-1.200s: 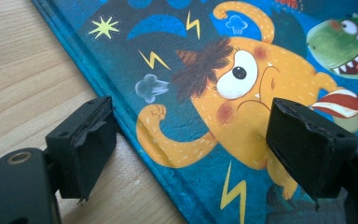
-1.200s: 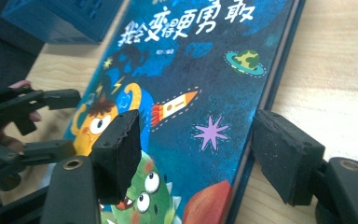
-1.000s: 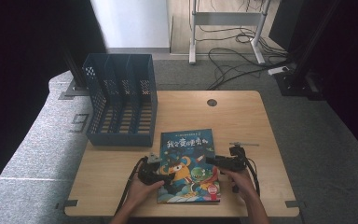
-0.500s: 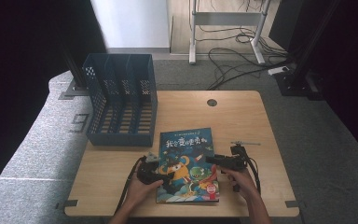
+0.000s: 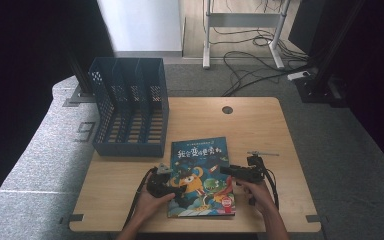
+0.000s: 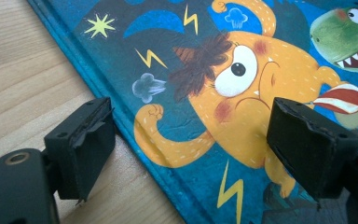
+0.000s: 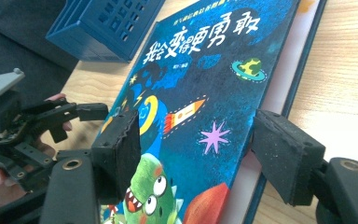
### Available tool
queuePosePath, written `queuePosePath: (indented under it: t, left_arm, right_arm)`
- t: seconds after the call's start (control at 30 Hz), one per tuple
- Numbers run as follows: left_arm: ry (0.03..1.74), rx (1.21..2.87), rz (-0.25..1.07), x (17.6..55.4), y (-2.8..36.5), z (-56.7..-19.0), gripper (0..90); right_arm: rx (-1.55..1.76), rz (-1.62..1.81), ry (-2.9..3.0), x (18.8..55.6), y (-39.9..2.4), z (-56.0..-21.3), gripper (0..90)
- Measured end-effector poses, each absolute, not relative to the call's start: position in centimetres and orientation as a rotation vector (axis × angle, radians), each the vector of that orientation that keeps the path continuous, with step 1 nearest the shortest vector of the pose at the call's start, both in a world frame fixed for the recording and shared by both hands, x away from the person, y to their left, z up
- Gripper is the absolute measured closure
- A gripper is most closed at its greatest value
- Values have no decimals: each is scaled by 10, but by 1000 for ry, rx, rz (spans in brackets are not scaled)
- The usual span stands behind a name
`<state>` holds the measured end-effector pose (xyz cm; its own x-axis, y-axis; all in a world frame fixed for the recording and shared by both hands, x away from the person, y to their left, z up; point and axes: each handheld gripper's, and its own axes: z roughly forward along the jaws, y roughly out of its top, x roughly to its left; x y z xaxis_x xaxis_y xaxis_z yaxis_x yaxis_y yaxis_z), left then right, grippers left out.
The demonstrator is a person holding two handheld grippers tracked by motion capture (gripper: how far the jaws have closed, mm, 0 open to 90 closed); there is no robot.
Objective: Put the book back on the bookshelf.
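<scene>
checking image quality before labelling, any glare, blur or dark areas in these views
High view: evenly lit table, dark room edges, soft detail. Left gripper view: picture book cover sharp, no glare. Right gripper view: near jaws slightly soft, left gripper in shade.

A blue picture book point(image 5: 200, 176) (cartoon monsters on its cover) lies flat, closed, at the table's near edge.

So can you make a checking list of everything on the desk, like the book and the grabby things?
Surface: wooden table, a round hole near its far edge.
Job's things: picture book lying flat, cover up; blue file rack at the far left.
Clutter: nothing seen.
Grippers: left gripper open, jaws astride the book's left edge; right gripper open, astride its right edge.
Cables: black cable trails from the left gripper.
Surroundings: grey floor, loose cables beyond the table.
</scene>
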<state>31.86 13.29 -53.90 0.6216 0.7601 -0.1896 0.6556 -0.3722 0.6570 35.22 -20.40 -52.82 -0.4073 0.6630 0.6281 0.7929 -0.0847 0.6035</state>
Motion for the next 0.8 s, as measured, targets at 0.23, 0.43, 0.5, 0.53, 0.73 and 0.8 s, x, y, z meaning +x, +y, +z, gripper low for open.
queuePosePath:
  t: [0.23,0.43,0.5,0.53,0.73,0.8]
  left_arm:
    - [1103,2126,173,320,135,-540,153]
    - [1104,2135,185,319,134,-539,155]
    - [1105,2134,185,319,133,-539,156]
    - [1106,2134,188,319,133,-539,155]
    - [1107,2135,185,319,133,-539,156]
    - [1109,2135,189,318,133,-539,155]
  right_arm:
    - [-1634,-1499,-2020,354,-205,-527,337]
    - [-1688,-1421,-2118,356,-197,-532,333]
    - [-1695,-1411,-2135,356,-196,-532,351]
    - [-1666,-1426,-2124,356,-195,-532,355]
    - [-1702,-1394,-2235,358,-183,-528,329]
    - [-1749,-1361,-2290,361,-181,-528,322]
